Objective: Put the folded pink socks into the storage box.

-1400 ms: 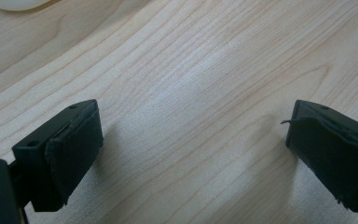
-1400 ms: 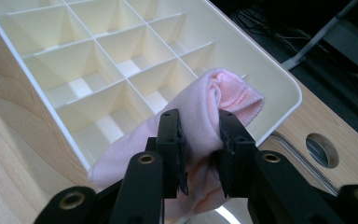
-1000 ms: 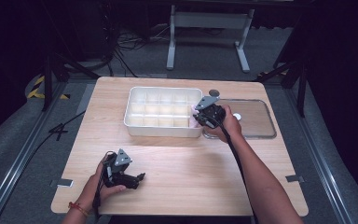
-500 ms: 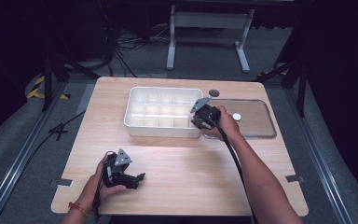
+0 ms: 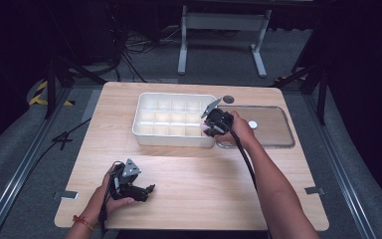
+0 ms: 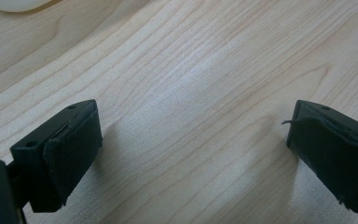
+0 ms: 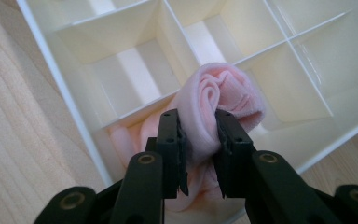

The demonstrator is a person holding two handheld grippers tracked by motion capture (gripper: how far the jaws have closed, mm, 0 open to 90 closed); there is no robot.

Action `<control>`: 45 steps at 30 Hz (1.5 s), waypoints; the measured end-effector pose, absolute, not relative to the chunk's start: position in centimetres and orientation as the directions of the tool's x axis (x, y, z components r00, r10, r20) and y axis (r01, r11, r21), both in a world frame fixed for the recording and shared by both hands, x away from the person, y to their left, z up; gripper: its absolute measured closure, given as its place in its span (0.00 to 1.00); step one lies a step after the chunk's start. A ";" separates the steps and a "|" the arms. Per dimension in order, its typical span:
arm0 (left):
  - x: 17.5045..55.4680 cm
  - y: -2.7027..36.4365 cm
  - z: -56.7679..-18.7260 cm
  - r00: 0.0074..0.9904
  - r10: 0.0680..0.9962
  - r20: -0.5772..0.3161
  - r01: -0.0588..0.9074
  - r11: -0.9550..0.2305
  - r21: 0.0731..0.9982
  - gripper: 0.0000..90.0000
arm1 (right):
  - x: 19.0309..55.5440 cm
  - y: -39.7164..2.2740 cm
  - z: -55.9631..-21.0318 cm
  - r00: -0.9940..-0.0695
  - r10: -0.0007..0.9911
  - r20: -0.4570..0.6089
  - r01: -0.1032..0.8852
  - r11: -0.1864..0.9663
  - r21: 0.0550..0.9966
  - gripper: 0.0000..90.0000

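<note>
A white tray (image 5: pixel 174 141) with several compartments stands at mid-table. My right gripper (image 5: pixel 210 128) hovers at its near right corner, shut on a rolled pink cloth (image 7: pixel 214 100). In the right gripper view the jaws (image 7: pixel 198 121) pinch the roll's lower part, and its lower end hangs into the corner compartment beside the tray rim (image 7: pixel 51 60). The roll's top leans over a divider. My left gripper (image 5: pixel 146 191) rests near the table's front left; its jaws (image 6: pixel 191 140) stand wide open over bare wood, holding nothing.
A clear flat lid (image 5: pixel 273 132) with a white knob (image 5: pixel 252 124) lies right of the tray. A small dark disc (image 5: pixel 228 99) sits in the tabletop behind it. The tray's other compartments look empty. Bare wood stretches between the two hands.
The right gripper with the pink cloth has shifted slightly left, further over the tray's near right corner. The left hand has stayed put.
</note>
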State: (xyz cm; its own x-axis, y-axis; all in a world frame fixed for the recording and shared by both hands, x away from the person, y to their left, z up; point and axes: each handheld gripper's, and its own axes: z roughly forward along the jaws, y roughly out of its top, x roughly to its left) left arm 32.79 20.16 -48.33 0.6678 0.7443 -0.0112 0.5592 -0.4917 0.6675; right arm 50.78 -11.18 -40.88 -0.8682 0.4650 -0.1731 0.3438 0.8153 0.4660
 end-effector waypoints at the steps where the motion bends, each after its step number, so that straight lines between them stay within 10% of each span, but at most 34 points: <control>1: 32.8 20.2 -48.3 0.668 0.744 -0.011 0.559 -0.492 0.668 0.04 | 50.8 -11.1 -40.9 -0.871 0.461 -0.169 0.345 0.820 0.457 0.83; 45: 32.9 20.0 -48.4 0.675 0.738 -0.003 0.552 -0.502 0.666 0.03 | 52.7 -10.3 -42.2 -0.877 0.479 -0.034 0.442 0.834 0.329 0.83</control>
State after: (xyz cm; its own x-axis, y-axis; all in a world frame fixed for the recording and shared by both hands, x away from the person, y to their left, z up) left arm 32.91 20.04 -48.36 0.6746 0.7382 -0.0032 0.5521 -0.5016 0.6660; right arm 52.75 -10.27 -42.24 -0.8774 0.4785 -0.0338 0.4423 0.8343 0.3291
